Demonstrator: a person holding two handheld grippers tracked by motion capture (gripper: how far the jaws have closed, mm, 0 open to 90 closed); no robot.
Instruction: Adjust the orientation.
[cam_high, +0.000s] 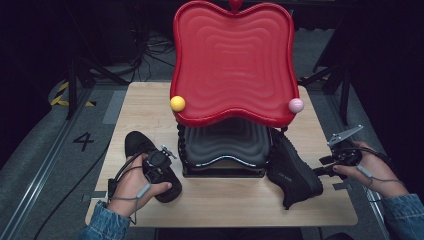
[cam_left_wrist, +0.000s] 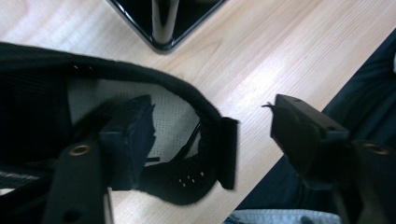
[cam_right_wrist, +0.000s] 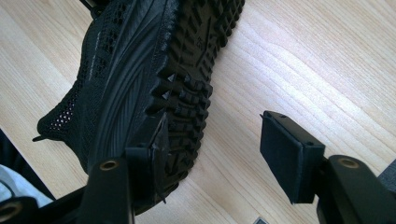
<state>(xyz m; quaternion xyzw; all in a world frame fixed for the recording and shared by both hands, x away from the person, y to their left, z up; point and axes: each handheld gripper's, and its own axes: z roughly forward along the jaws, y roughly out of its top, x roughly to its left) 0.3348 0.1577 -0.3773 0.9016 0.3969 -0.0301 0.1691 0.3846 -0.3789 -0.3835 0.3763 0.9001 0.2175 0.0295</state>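
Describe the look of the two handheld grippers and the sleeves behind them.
Both the left gripper and the right gripper are black, with blocky rectangular jaw pads on arms fixed by brass-coloured rivets. The right one carries a grey three-cornered plate. Thin grey cables trail back along both wrists. The sleeves are blue denim.

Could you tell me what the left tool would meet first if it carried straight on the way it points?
Probably the black mesh shoe's heel collar: the left tool straddles it with open jaws, one inside the shoe opening. Beyond lies the light wooden table; depth is unclear.
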